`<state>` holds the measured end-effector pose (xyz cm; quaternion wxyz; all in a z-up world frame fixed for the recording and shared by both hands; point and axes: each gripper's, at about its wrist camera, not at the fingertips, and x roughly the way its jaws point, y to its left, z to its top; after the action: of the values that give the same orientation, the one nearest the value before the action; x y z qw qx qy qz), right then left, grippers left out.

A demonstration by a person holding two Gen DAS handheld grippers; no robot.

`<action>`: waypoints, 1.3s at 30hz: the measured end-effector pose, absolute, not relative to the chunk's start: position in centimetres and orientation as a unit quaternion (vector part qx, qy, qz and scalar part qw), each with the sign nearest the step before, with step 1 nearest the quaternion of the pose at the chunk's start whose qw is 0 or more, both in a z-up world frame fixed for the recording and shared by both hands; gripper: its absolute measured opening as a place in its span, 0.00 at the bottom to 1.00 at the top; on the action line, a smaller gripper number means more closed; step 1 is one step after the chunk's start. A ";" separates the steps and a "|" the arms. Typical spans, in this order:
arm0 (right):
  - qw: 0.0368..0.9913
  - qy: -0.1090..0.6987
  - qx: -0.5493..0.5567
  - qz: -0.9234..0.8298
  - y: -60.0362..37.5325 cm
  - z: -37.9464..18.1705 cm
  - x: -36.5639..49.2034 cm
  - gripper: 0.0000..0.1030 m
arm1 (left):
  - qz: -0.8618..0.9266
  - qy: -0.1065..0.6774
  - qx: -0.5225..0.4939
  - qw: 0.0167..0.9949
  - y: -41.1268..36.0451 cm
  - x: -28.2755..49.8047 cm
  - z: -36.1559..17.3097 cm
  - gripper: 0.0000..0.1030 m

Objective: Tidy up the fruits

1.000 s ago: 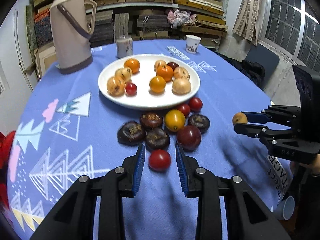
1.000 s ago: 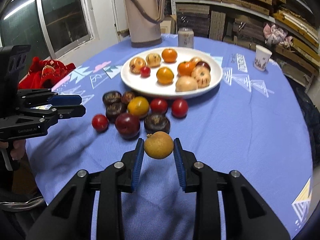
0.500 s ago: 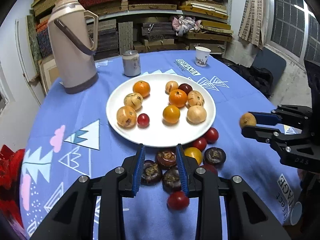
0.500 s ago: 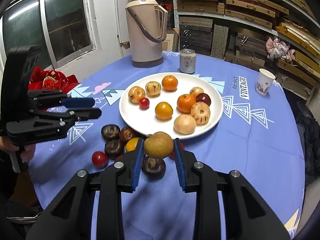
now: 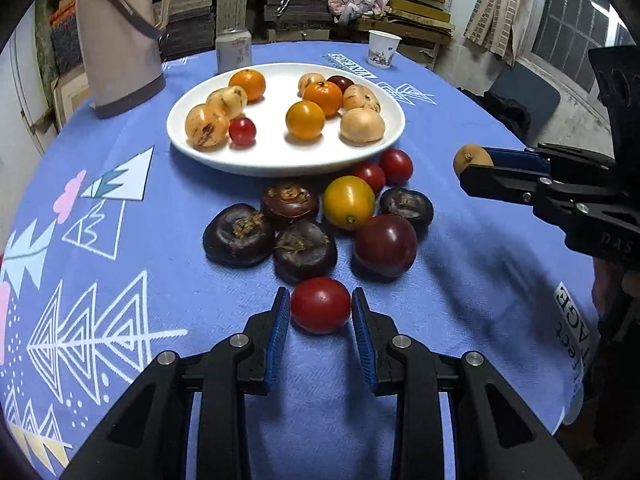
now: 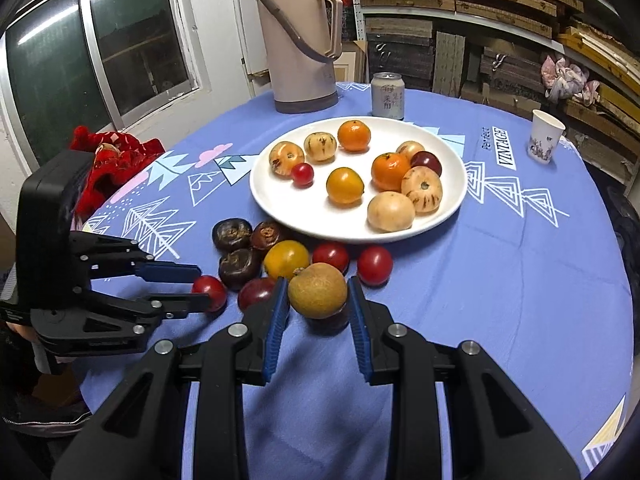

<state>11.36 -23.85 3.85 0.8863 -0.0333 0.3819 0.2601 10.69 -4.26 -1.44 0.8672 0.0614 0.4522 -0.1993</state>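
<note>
A white plate [image 5: 280, 156] [image 6: 452, 184] holds several orange, yellow and tan fruits. In front of it on the blue cloth lie dark chestnut-like fruits [image 5: 238, 234], a yellow tomato [image 5: 348, 202], a dark plum [image 5: 386, 244] and red tomatoes. My left gripper [image 5: 321, 308] [image 6: 196, 286] is open with its pads on either side of a red tomato [image 5: 321, 305] [image 6: 210, 290] on the cloth. My right gripper [image 6: 318, 298] [image 5: 468, 160] is shut on a brown round fruit [image 6: 318, 295] [image 5: 471, 158] and holds it above the table, right of the loose pile.
A beige thermos jug [image 5: 116, 36] [image 6: 298, 36], a drink can [image 5: 234, 54] [image 6: 387, 95] and a paper cup [image 5: 383, 49] [image 6: 545, 137] stand behind the plate. Red cloth [image 6: 116, 156] lies at the table's left edge. Shelves of stacked boards fill the background.
My left gripper dropped back toward the cloth and now brackets the red tomato. My right gripper lowered a little, still holding the brown fruit.
</note>
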 end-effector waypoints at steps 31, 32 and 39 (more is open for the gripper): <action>0.870 0.421 -0.063 0.249 -23.7 1.0 10.5 0.40 | -0.190 0.448 0.042 0.872 -3.9 10.8 -1.7 0.31; 0.868 0.424 -0.073 0.247 -23.6 0.6 10.4 0.50 | -0.190 0.450 0.042 0.872 -3.9 10.8 -1.8 0.31; 0.857 0.433 -0.094 0.263 -22.8 -0.8 9.2 0.51 | -0.189 0.451 0.041 0.871 -3.8 10.7 -1.9 0.31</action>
<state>9.22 -22.79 -0.78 0.8571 -0.0940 0.4328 0.2631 10.69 -3.79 -1.88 0.8713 0.0410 0.4513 -0.1885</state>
